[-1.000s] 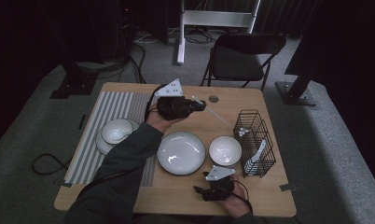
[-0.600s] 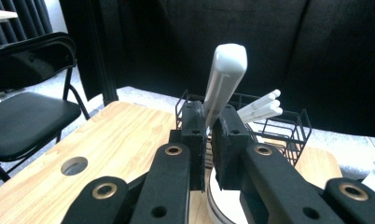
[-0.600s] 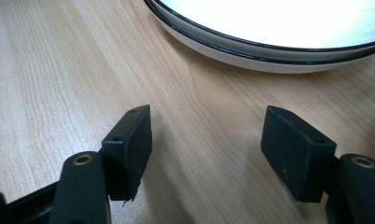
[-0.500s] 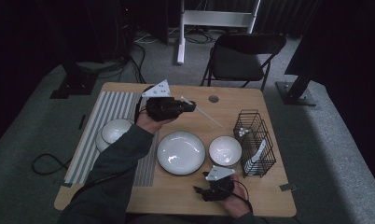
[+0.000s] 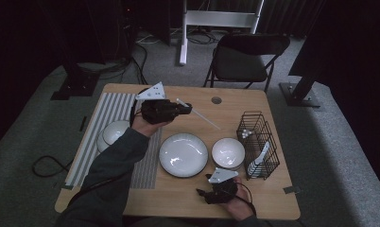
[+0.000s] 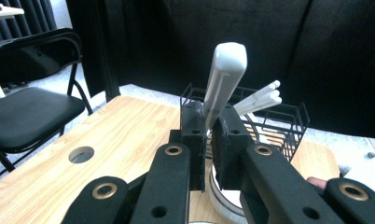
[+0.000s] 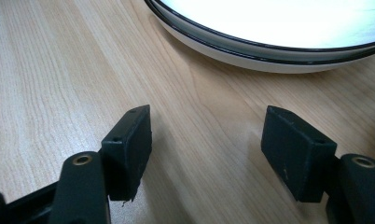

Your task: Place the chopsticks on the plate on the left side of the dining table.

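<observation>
Left claw (image 5: 187,109) pinches a white utensil (image 5: 200,115), we see, hand raised above the tabletop (image 5: 178,198), while the wire basket (image 5: 258,147) holds perhaps chopsticks; right claw (image 5: 203,194) rests spread.

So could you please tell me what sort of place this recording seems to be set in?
Probably a lab or studio recording corner, not a kitchen: black curtains hang behind a small wooden table, a folding chair stands on grey carpet, and cables trail across it.

The white plastic utensil's (image 6: 225,79) lower end is hidden between the left hand-held gripper's (image 6: 209,135) jaws. The black-rimmed white plate (image 7: 279,32) is cut off by the right gripper view's top edge.
</observation>
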`<move>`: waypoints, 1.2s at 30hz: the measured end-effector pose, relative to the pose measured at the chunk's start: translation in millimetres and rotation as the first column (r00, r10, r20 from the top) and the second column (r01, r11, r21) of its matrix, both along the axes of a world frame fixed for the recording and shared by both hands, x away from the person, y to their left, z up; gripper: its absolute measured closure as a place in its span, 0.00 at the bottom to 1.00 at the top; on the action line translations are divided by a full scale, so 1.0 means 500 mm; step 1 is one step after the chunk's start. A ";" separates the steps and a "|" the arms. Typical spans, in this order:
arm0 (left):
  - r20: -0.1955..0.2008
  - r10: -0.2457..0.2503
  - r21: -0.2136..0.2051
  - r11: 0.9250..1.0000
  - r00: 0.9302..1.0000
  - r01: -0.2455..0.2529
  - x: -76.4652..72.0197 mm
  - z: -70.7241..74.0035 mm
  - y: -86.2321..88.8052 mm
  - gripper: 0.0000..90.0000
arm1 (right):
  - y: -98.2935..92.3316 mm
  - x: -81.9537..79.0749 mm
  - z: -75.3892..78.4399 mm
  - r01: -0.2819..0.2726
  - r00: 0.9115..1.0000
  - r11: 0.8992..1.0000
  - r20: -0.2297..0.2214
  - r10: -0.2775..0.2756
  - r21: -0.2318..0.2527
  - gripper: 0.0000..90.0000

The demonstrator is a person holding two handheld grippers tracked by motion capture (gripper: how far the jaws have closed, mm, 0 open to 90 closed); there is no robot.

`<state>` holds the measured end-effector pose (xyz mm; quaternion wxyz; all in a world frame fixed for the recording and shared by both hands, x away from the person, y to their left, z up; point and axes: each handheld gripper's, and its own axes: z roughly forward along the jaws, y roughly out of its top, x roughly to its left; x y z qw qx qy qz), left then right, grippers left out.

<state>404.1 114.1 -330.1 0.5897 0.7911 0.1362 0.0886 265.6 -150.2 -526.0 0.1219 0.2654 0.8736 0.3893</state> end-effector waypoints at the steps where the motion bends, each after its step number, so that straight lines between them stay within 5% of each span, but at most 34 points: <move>1: -0.001 0.001 0.001 1.000 1.000 -0.001 -0.001 -0.001 0.001 0.94 | 0.000 0.000 0.000 -0.001 1.000 1.000 0.000 0.001 0.000 0.37; 36: -0.025 0.011 0.010 1.000 1.000 -0.011 -0.030 -0.035 0.072 0.94 | -0.001 0.001 0.000 -0.004 1.000 1.000 0.001 0.004 -0.001 0.37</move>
